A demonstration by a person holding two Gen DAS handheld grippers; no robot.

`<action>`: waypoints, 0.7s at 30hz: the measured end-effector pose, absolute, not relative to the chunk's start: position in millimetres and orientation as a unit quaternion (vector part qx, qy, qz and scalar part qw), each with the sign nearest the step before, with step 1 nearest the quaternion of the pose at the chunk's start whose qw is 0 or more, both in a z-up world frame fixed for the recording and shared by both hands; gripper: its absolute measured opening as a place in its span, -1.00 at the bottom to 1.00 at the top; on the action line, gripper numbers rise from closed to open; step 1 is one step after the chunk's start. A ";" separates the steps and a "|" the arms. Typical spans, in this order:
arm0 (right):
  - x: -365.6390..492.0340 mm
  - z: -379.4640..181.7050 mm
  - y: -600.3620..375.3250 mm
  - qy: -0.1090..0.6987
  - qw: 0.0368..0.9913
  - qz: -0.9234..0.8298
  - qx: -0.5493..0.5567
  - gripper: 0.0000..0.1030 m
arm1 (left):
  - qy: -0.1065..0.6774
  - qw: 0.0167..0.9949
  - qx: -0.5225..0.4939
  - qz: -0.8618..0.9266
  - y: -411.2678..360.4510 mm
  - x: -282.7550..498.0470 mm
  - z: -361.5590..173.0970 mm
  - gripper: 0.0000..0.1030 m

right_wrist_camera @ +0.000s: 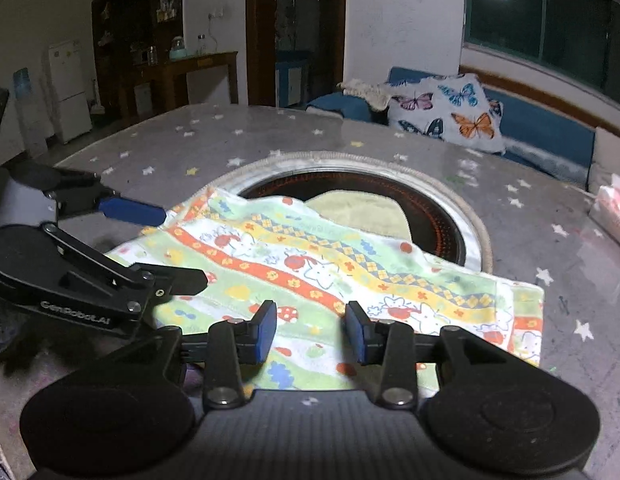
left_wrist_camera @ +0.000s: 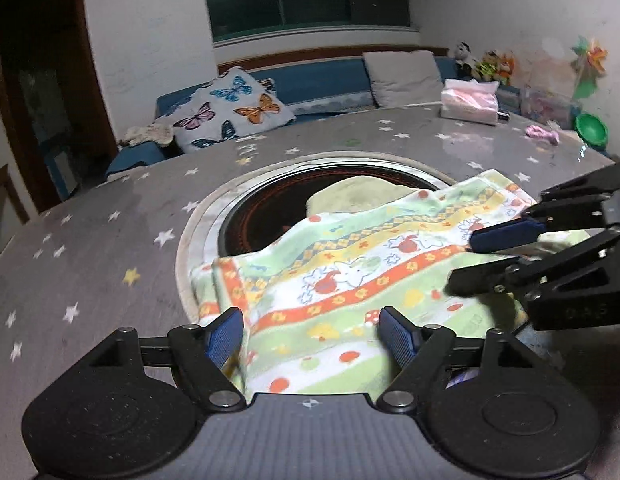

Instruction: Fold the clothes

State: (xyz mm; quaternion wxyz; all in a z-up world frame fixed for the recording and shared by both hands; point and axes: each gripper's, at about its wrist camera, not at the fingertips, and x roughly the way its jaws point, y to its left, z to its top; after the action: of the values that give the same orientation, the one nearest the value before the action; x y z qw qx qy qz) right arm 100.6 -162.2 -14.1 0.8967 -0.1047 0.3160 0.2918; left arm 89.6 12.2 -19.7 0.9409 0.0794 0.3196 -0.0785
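Note:
A green, orange and yellow patterned cloth [left_wrist_camera: 349,276] [right_wrist_camera: 329,264] lies folded on the grey star-print table [left_wrist_camera: 90,248], with its far part draped over a round black recess [left_wrist_camera: 270,208] [right_wrist_camera: 437,220]. My left gripper [left_wrist_camera: 310,336] [right_wrist_camera: 170,246] hovers over the cloth's near edge, its blue pads wide apart and pressing on nothing. My right gripper [right_wrist_camera: 311,332] [left_wrist_camera: 469,260] stands over the same cloth from the other side. Its pads are apart too, with the cloth lying flat below them. A pale yellowish cloth [right_wrist_camera: 361,208] lies inside the recess.
A pink tissue pack [left_wrist_camera: 469,104], a pink scrap [left_wrist_camera: 543,134] and a green bowl [left_wrist_camera: 591,130] sit at the table's far right. Behind the table a blue sofa [left_wrist_camera: 321,80] carries a butterfly cushion [left_wrist_camera: 234,112]. The recess rim [right_wrist_camera: 483,236] stands slightly proud.

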 end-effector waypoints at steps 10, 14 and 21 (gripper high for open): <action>77.3 -12.9 -187.7 0.302 0.902 0.298 -0.080 -0.21 | 0.321 0.945 0.028 -0.056 31.8 79.0 -24.9 0.64; 78.3 -14.0 -213.0 0.311 0.911 0.265 -0.058 -0.16 | 0.321 0.945 0.023 -0.053 34.3 79.6 -26.2 0.71; 85.7 -15.0 -249.3 0.330 0.911 0.246 -0.012 -0.07 | 0.325 0.944 0.018 -0.047 37.1 79.8 -25.7 0.88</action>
State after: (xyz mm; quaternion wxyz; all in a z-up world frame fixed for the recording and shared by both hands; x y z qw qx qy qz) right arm 85.7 -249.3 -15.0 0.9113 -0.0124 0.3301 0.2459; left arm 79.8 37.1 -25.7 0.9444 0.0182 0.3248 -0.0475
